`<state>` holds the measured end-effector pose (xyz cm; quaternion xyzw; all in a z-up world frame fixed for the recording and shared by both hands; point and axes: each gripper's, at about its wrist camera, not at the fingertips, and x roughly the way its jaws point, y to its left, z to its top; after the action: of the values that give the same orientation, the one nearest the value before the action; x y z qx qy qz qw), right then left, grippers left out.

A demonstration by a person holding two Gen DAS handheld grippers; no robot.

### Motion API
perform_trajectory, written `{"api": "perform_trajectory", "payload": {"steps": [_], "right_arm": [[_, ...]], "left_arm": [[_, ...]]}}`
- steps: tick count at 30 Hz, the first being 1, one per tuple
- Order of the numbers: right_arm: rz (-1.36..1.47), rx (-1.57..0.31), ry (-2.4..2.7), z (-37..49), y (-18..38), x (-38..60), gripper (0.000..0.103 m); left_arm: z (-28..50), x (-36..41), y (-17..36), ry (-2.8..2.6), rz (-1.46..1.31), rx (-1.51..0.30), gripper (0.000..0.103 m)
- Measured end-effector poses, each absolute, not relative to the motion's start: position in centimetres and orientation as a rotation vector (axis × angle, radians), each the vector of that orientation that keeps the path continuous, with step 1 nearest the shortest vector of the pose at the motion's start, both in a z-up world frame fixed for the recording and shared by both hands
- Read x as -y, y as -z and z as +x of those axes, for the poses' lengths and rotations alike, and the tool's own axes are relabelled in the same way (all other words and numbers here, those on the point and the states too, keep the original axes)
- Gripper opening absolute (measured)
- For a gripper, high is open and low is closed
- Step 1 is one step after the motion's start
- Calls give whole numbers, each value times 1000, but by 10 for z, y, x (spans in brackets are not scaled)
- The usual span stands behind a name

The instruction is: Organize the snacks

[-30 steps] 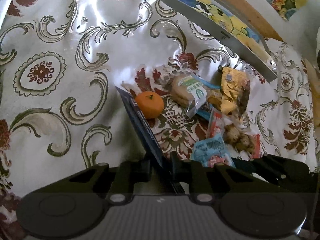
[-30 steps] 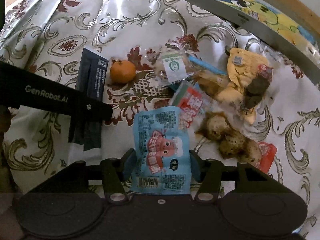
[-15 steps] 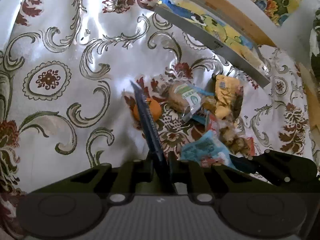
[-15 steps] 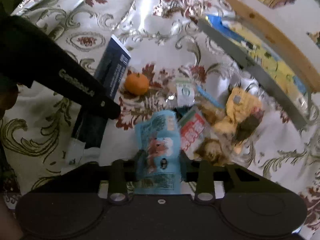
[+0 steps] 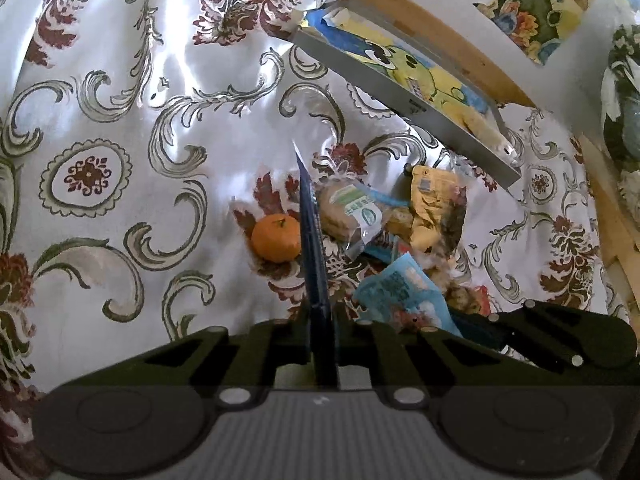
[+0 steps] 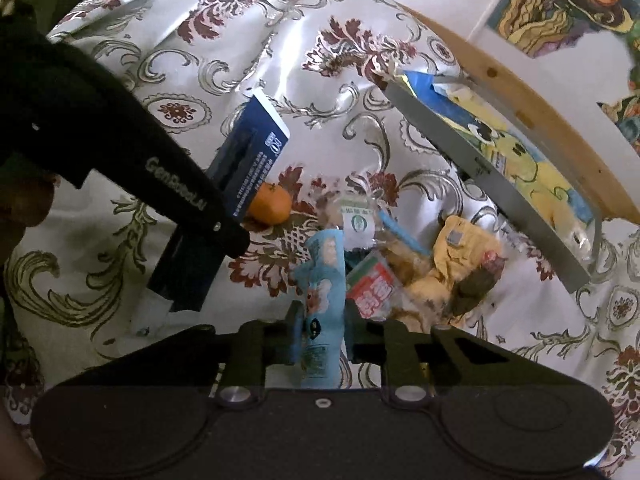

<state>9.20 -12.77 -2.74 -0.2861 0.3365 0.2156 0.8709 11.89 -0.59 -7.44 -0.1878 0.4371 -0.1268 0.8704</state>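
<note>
Fingers: left gripper [image 5: 322, 322] clamped edge-on upon a dark blue flat packet [image 5: 313, 240]; right gripper [image 6: 320, 326] pinched on a light blue snack pouch [image 6: 324, 280], both held above the cloth.
Tablecloth [image 5: 120, 120], floral, glossy.
Grey tray [image 6: 480, 168], cartoon-printed liner, beyond the heap and well apart from both packets.
Snack heap: yellow bag [image 6: 460, 256], wrapped bread [image 5: 348, 216], red-and-white packet [image 6: 372, 288].
Mandarin [image 5: 277, 237], loose.
Risks: thin packet likely to pivot or slip in its narrow grip; pouch may crumple; mandarin could roll if nudged.
</note>
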Motion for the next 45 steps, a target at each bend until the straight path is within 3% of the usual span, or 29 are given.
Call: {"api": "perform_trajectory", "payload": {"steps": [3, 12, 30, 45], "right_arm": [[-612, -673, -451, 89, 25, 126, 14], [-587, -597, -393, 88, 15, 132, 14], [-573, -272, -169, 101, -12, 157, 15], [-327, -111, 25, 223, -36, 204, 15]], "left_arm": [[119, 4, 73, 271, -410, -904, 9], [130, -1, 63, 263, -462, -897, 9], [201, 20, 8, 308, -447, -849, 9], [324, 80, -60, 287, -363, -717, 9]]}}
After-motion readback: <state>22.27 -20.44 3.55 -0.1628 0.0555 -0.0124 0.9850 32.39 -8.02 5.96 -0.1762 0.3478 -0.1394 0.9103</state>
